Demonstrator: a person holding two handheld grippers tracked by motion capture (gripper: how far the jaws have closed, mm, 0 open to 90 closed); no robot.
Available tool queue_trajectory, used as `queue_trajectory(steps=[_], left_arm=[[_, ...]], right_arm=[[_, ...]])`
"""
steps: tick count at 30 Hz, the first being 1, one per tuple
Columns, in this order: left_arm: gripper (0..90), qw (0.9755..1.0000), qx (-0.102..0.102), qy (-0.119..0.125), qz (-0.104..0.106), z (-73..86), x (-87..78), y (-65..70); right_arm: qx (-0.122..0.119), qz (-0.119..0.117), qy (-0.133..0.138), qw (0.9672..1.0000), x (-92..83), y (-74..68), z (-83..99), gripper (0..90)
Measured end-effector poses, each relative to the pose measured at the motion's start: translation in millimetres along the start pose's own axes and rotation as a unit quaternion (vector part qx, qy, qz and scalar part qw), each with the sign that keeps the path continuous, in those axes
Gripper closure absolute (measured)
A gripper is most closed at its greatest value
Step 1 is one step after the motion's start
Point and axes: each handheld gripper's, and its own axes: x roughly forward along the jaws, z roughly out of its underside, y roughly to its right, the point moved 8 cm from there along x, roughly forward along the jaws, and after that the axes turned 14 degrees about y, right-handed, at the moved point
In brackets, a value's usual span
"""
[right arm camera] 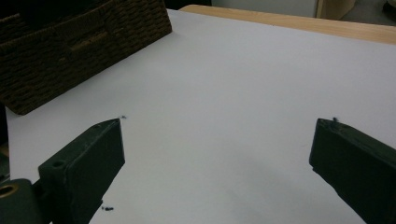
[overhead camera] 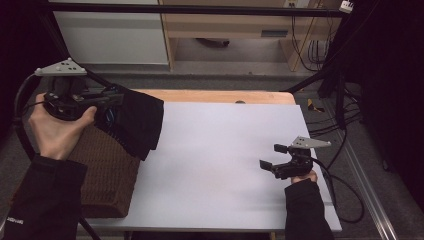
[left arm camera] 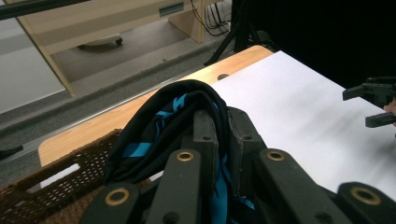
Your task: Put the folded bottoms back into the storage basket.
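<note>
A black garment with blue markings [overhead camera: 136,122] hangs from my left gripper [overhead camera: 116,100], which a hand holds at the upper left, above a brown wicker basket [overhead camera: 107,172]. In the left gripper view the jaws [left arm camera: 217,128] are shut on the bunched black and blue cloth [left arm camera: 161,123], with the basket's rim [left arm camera: 56,186] below. My right gripper [overhead camera: 272,156] rests low over the white table sheet [overhead camera: 220,150] at the right, open with nothing between its jaws [right arm camera: 217,154]. It also appears in the left gripper view, far right [left arm camera: 376,105].
The basket [right arm camera: 70,46] stands at the table's left edge. A wooden strip of table [overhead camera: 215,96] runs along the far side. Beyond it stand a light cabinet [overhead camera: 112,37] and a wooden desk frame [overhead camera: 225,25]. Cables [overhead camera: 340,130] trail off the right side.
</note>
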Motion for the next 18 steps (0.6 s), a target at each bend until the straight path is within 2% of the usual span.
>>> queue_trajectory(steps=[5, 12, 18], left_arm=[[83.4, 1.0000, -0.007, 0.003, -0.005, 0.6, -6.4, -7.6], [83.4, 0.9996, -0.017, 0.007, -0.022, 4.7, -18.1, -25.3], [83.4, 0.9992, -0.019, 0.004, -0.036, 8.6, -25.1, -36.6]], right_arm=[[0.001, 0.000, -0.001, 1.0000, 0.2, -0.2, 0.4, 3.4], [0.000, 0.000, -0.001, 1.0000, 0.2, -0.1, 0.3, 3.4], [0.000, 0.000, 0.000, 1.0000, -0.2, -0.1, 0.0, 3.4]])
